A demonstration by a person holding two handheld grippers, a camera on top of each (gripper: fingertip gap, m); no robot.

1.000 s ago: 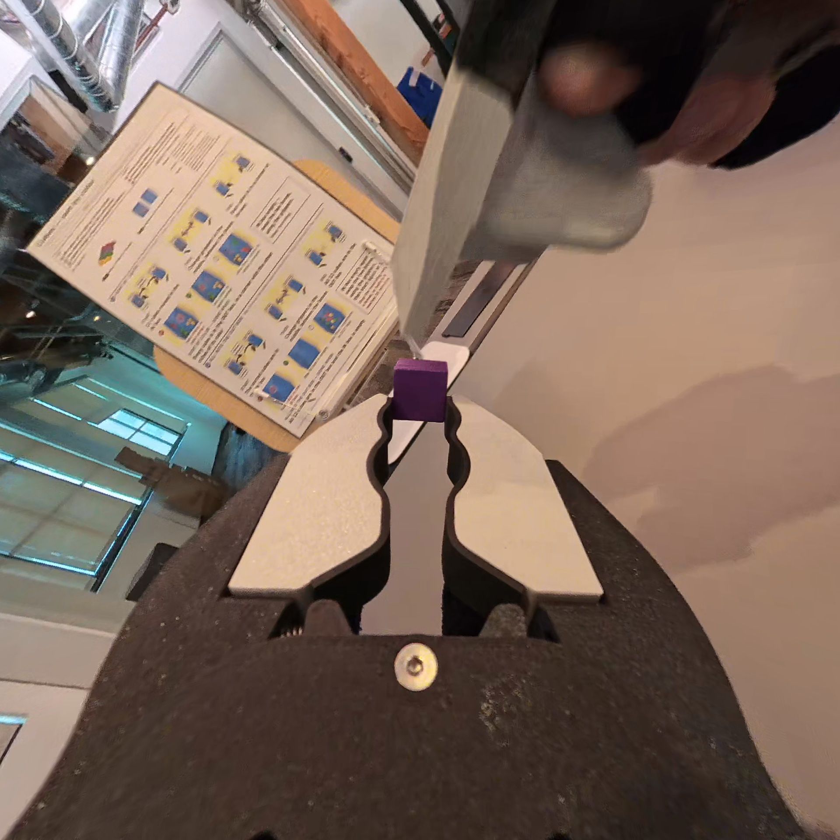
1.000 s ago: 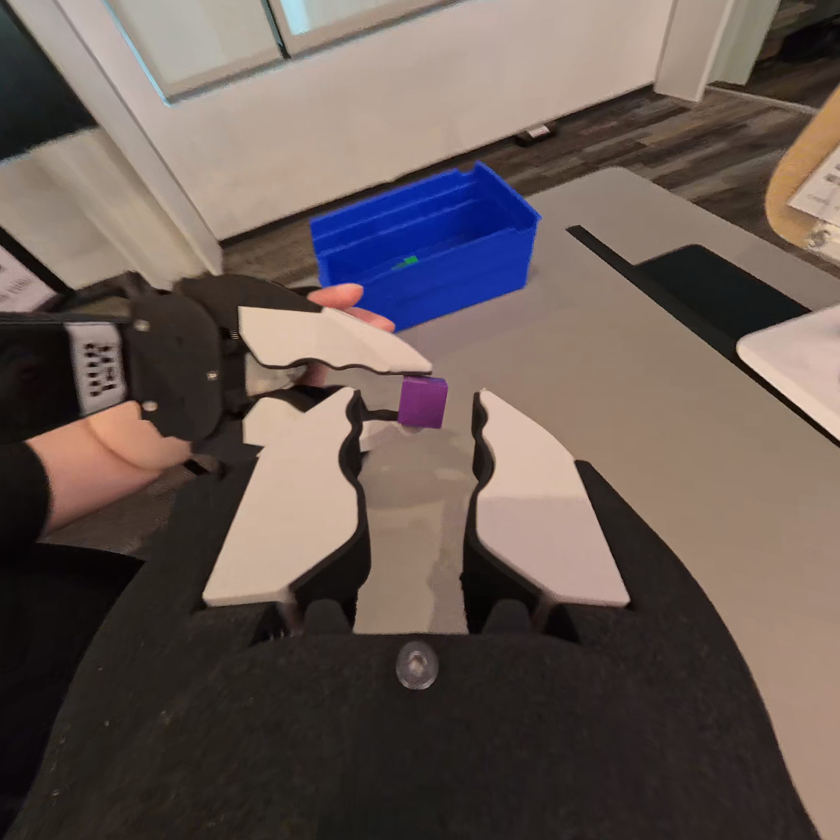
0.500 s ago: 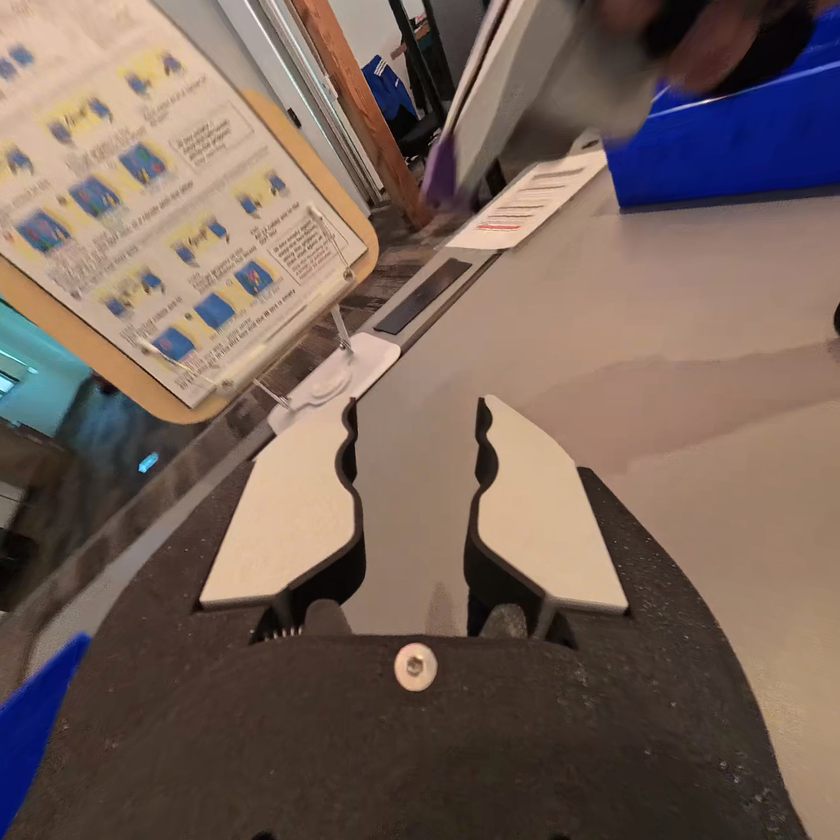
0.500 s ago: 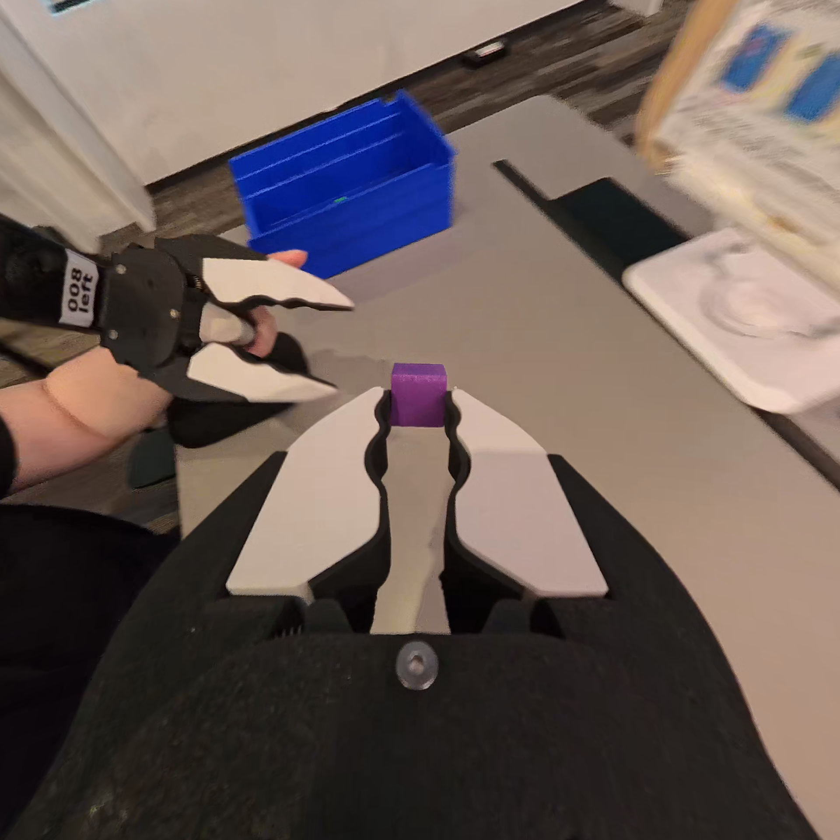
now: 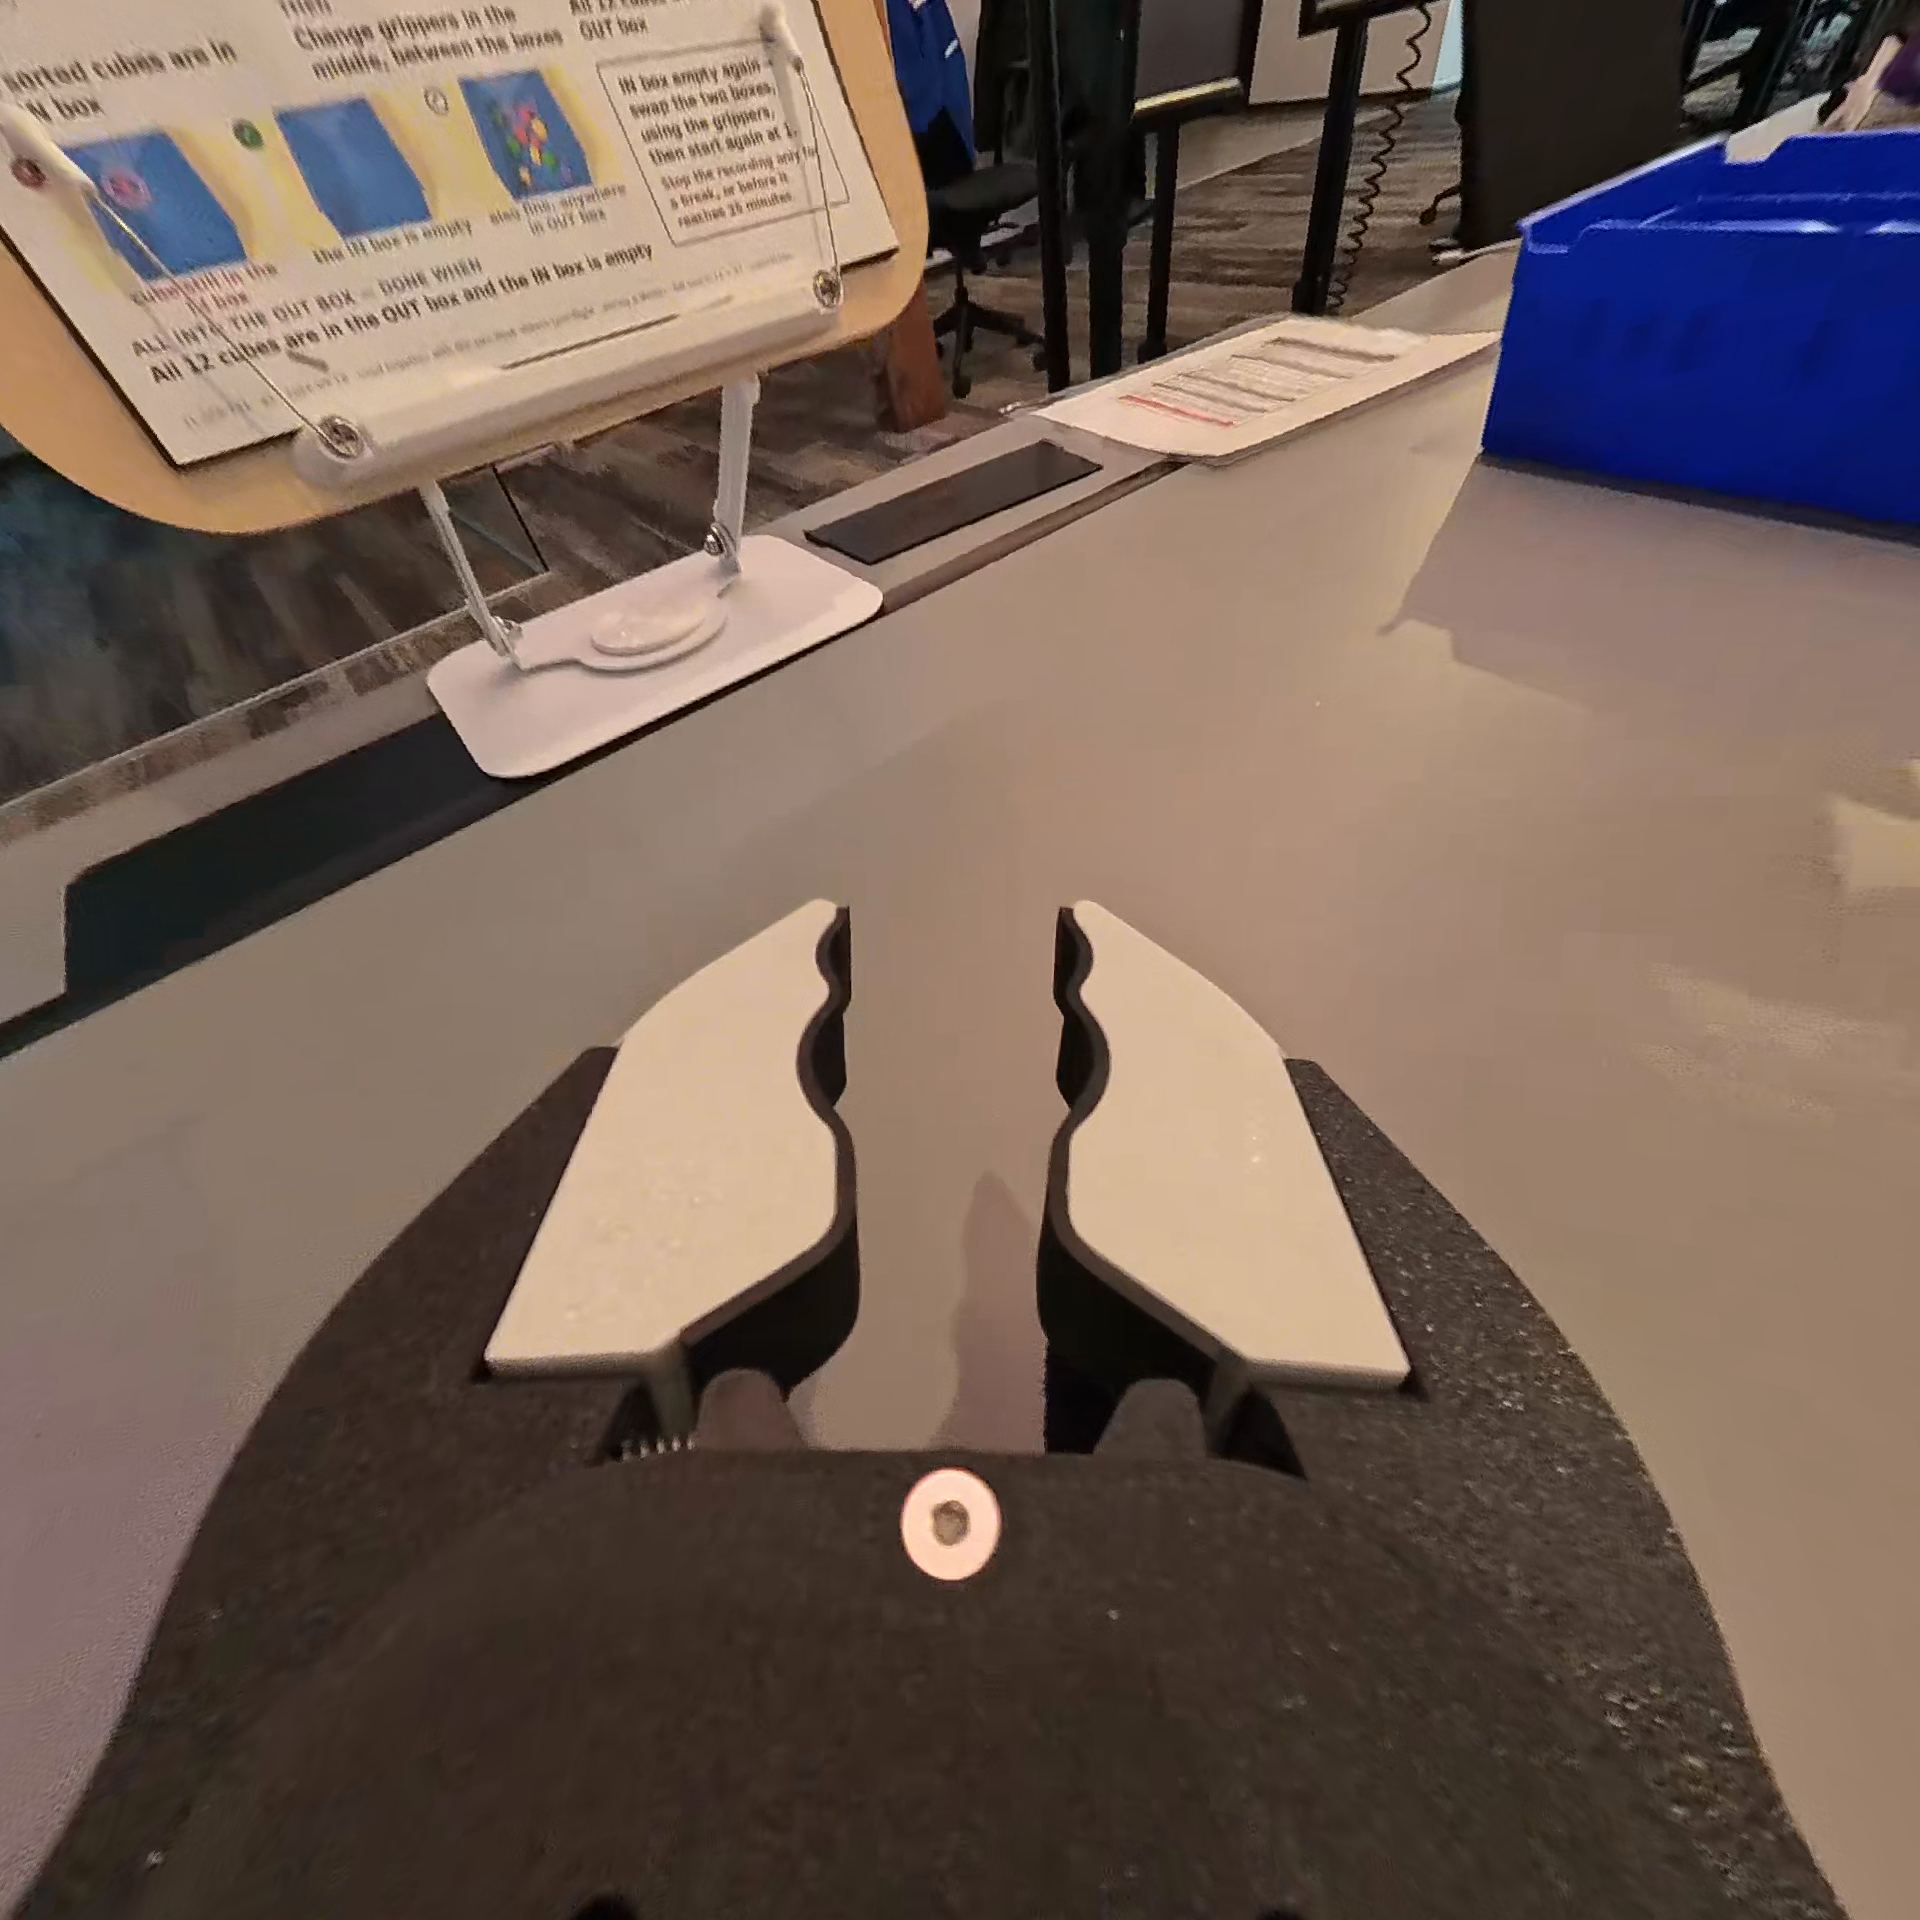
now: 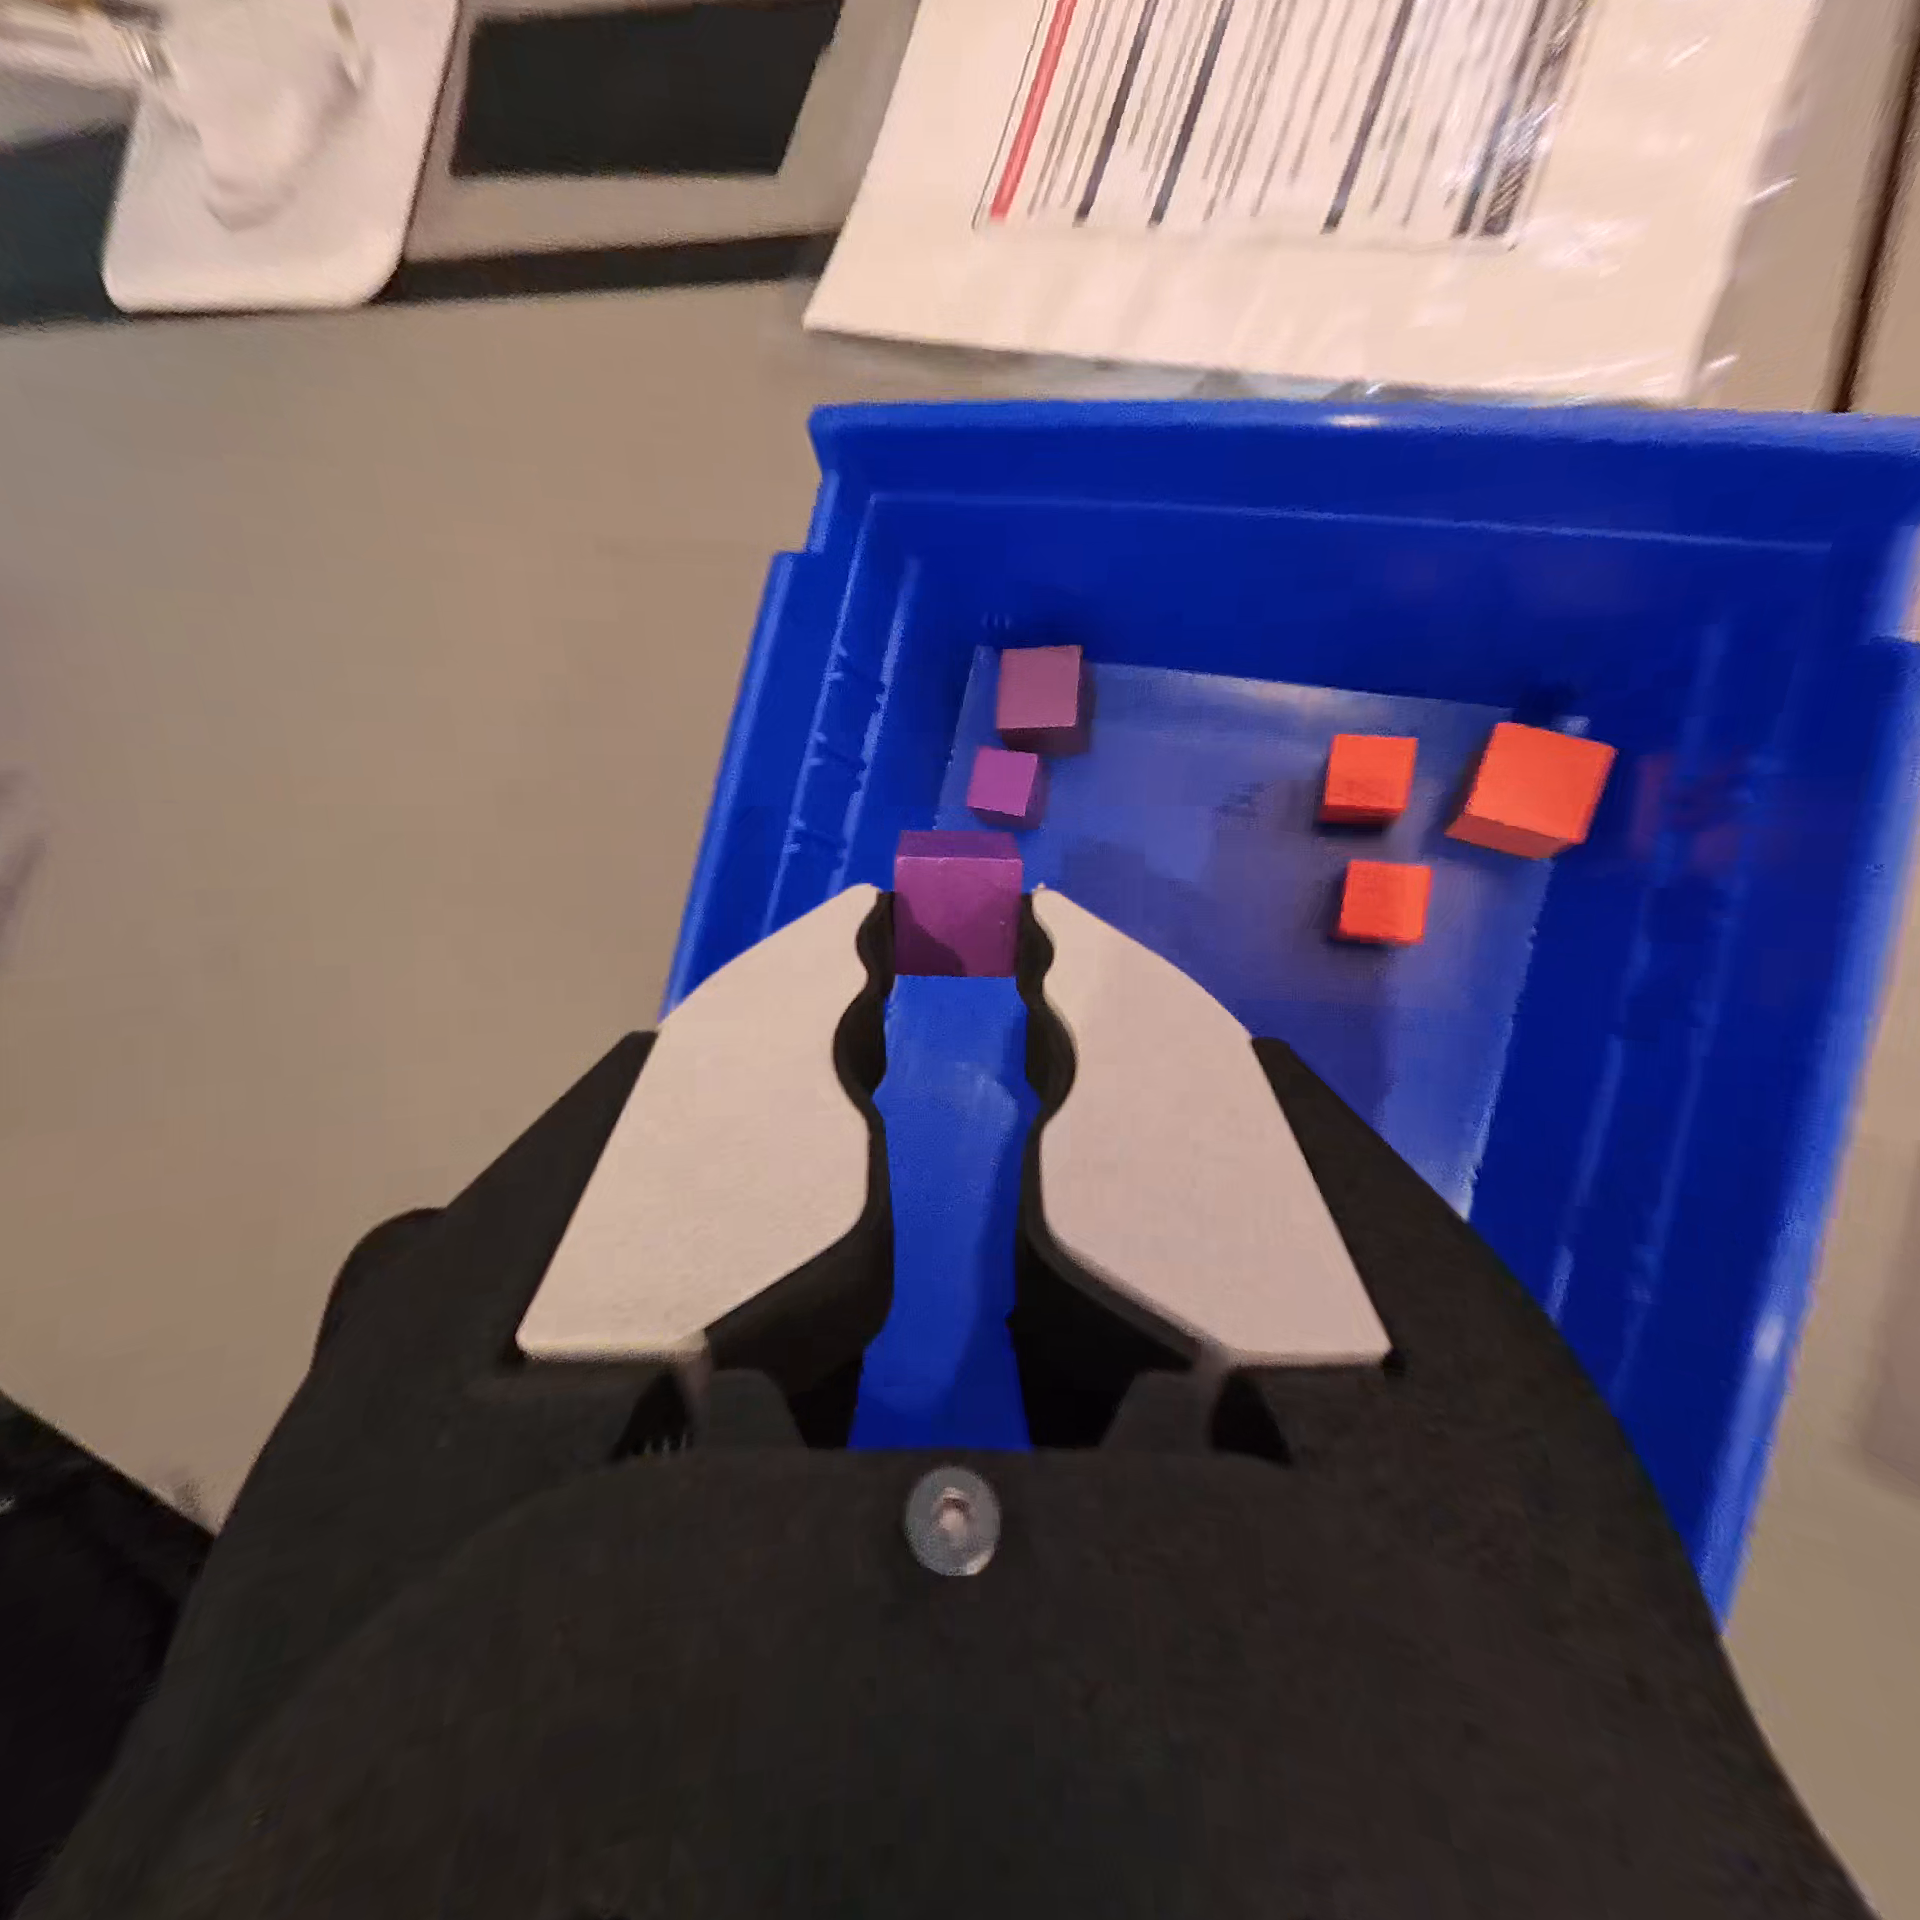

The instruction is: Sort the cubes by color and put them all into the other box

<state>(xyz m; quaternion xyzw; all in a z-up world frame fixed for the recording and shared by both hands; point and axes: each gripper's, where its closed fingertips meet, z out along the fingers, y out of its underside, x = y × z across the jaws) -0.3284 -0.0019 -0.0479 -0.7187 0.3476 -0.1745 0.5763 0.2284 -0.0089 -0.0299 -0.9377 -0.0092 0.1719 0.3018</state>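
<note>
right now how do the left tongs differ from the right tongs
The left tongs are open and empty; the right tongs are shut on a small purple wooden cube. The left hang over bare grey tabletop; the right are above the blue plastic box. Both have pale fingers on black bodies.

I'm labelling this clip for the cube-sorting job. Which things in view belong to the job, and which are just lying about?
Job:
- right claw shut on purple cube
- blue box
- two purple cubes and three orange cubes inside it
- left claw, open

Lying about:
- instruction board on a white stand
- printed sheet
</note>
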